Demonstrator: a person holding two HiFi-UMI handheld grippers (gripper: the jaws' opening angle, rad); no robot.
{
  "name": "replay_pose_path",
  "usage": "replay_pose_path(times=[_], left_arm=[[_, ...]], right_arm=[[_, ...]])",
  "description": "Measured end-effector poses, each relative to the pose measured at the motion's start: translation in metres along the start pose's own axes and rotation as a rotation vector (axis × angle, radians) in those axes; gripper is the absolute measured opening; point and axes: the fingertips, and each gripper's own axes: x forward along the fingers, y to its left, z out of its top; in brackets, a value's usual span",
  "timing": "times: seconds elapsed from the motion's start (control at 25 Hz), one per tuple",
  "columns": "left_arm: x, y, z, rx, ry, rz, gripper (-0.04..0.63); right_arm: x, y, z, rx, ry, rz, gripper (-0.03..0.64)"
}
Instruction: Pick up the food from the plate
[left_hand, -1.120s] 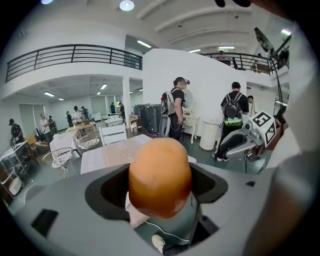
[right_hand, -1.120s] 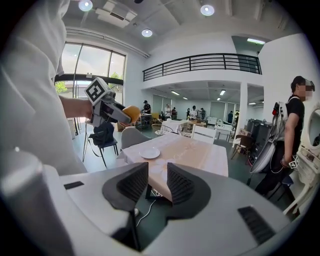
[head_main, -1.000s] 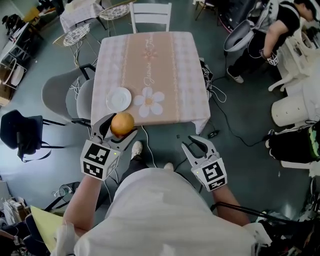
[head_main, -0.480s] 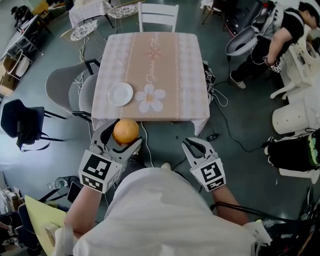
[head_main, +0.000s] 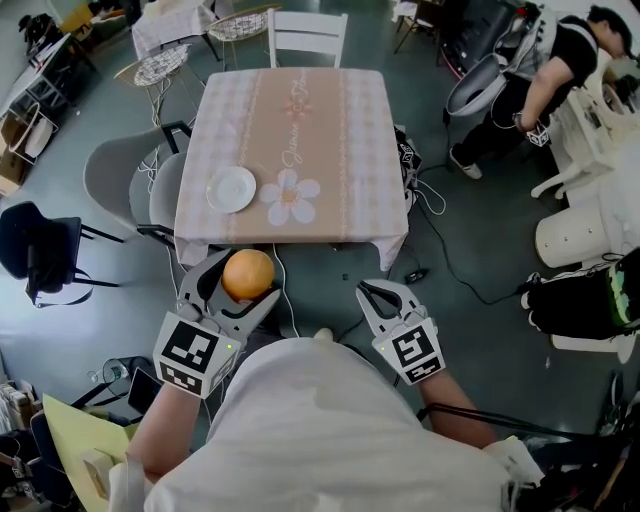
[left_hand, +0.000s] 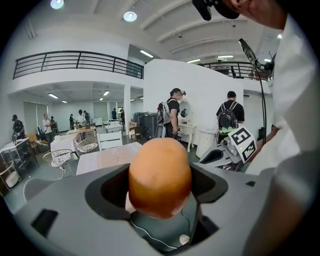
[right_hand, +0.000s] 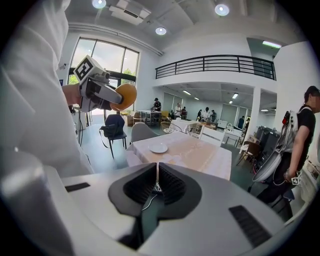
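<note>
Since the left tongs clamp the orange at lower left, clear of its plate on the counter, the idle right tongs are closing empty.

Cloth-covered square table, white plate lying near its front-left corner, beside a printed daisy

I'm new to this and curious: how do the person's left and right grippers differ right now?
The left gripper has its jaws clamped on an orange fruit; the right gripper is empty, its jaws closing on nothing. The left gripper's jaws stand wide; the right gripper's nearly meet. Both are held short of the table, pointing toward it.
</note>
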Motion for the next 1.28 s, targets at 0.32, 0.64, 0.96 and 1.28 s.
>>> replay_pose_path(times=[0.32, 0.64, 0.96, 1.28], left_arm=[[0.001, -0.004, 0.001, 0.009, 0.001, -0.025, 0.368], [0.002, 0.003, -0.008, -0.003, 0.006, -0.032, 0.368], [0.002, 0.015, -0.015, -0.019, 0.025, -0.01, 0.368], [0.004, 0.025, -0.019, -0.017, 0.044, 0.002, 0.368]], right_arm=[[0.002, 0.003, 0.005, -0.02, -0.002, -0.005, 0.015], [0.015, 0.007, 0.003, -0.047, 0.026, -0.006, 0.012], [0.03, 0.011, 0.008, -0.051, 0.022, 0.028, 0.012], [0.04, 0.013, 0.012, -0.048, 0.024, 0.046, 0.012]])
